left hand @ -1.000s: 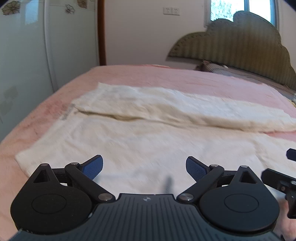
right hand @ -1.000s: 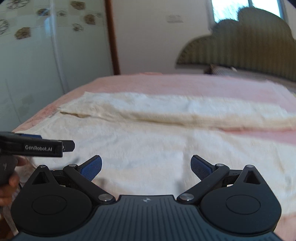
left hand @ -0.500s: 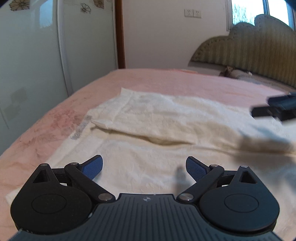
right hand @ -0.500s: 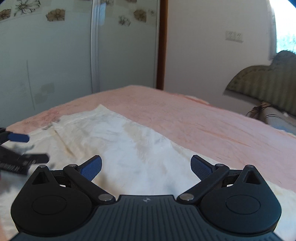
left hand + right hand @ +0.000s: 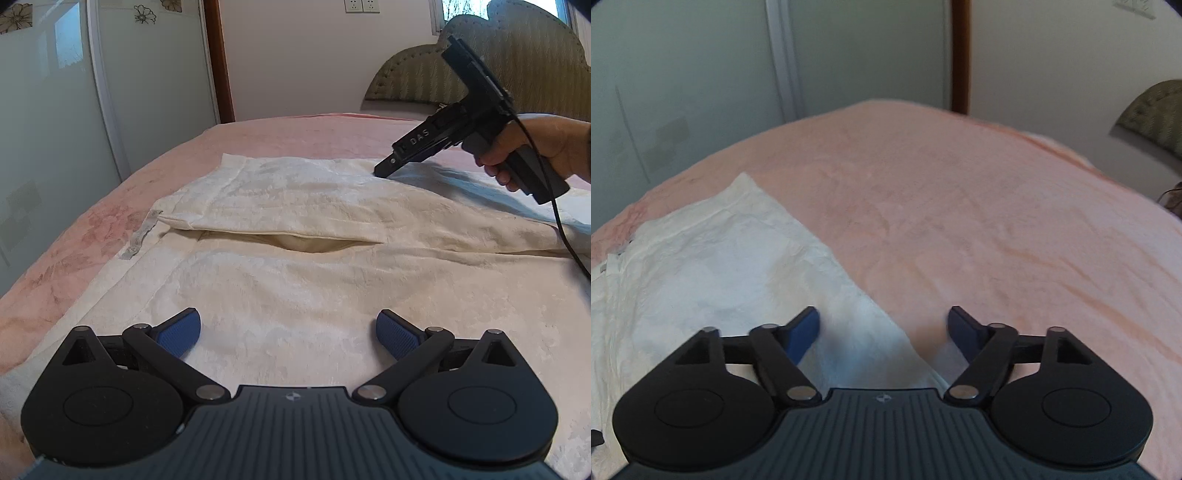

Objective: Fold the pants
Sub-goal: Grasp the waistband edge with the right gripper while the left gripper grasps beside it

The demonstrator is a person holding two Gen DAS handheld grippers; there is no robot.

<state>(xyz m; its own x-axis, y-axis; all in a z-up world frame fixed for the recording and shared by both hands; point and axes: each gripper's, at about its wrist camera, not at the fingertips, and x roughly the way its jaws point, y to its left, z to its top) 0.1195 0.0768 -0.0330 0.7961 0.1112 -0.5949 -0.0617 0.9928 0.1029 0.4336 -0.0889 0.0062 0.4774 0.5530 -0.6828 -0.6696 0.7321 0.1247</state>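
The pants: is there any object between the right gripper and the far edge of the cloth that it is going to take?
Nothing visible does. The right gripper has just been closing, and the edge of the pants already lies between its jaws, which do not yet press on it. Only the bare pink bedspread lies beyond.

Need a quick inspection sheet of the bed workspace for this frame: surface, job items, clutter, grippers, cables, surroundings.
Surface: pink bedspread, lightly wrinkled.
Job's things: cream pants spread flat, one leg lying over the other, label at the waist.
Clutter: nothing seen.
Grippers: left gripper open above the pants; right gripper has just been closing, pants edge between the jaws, not pinched.
Cables: black cable trailing over the pants.
Surroundings: headboard, glass wardrobe doors, wall sockets.
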